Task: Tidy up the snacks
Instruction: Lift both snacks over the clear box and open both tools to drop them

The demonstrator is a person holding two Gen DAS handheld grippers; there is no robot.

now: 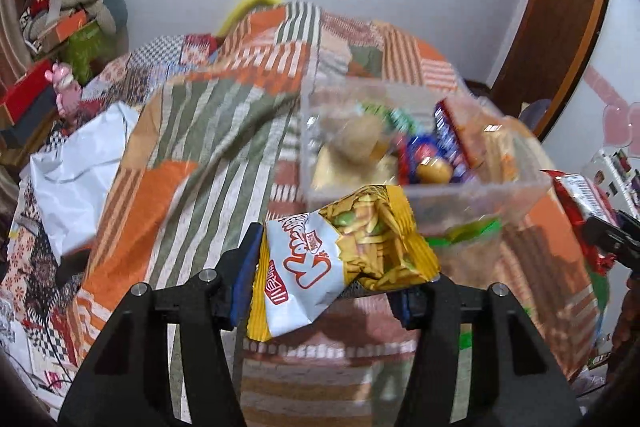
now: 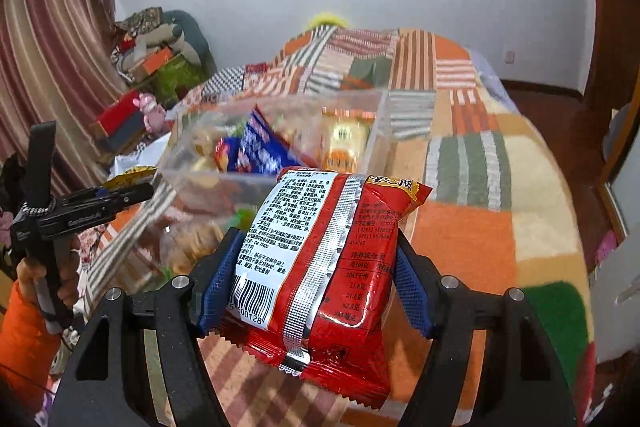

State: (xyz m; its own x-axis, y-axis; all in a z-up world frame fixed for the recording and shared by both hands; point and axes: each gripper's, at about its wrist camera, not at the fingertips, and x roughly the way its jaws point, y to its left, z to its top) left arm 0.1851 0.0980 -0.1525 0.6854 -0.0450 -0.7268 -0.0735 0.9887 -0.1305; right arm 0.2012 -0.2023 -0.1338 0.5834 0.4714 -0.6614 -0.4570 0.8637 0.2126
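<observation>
On the patchwork bedspread (image 1: pixel 208 131), a clear plastic bin (image 1: pixel 480 195) is seen at about one o'clock in the left wrist view, already filled with blurred snack packets (image 1: pixel 436 151). The left gripper (image 1: pixel 326 283) is closed on a yellow and white snack bag (image 1: pixel 340 259): the bag's crimped edge is pressed against the blue pad at nine o'clock, while the far side is caught near the pad at three o'clock. The bag is held just in front of the bin's near wall, above the bedspread.

From the right wrist view, the right gripper (image 2: pixel 312 279) is clamped, moderately wide, on a red snack packet (image 2: pixel 320 267), back side up, with barcode and silver seam shown. The bin (image 2: pixel 276 143) lies at twelve o'clock, just beyond the packet. The left gripper (image 2: pixel 120 195) is seen at nine o'clock.
</observation>
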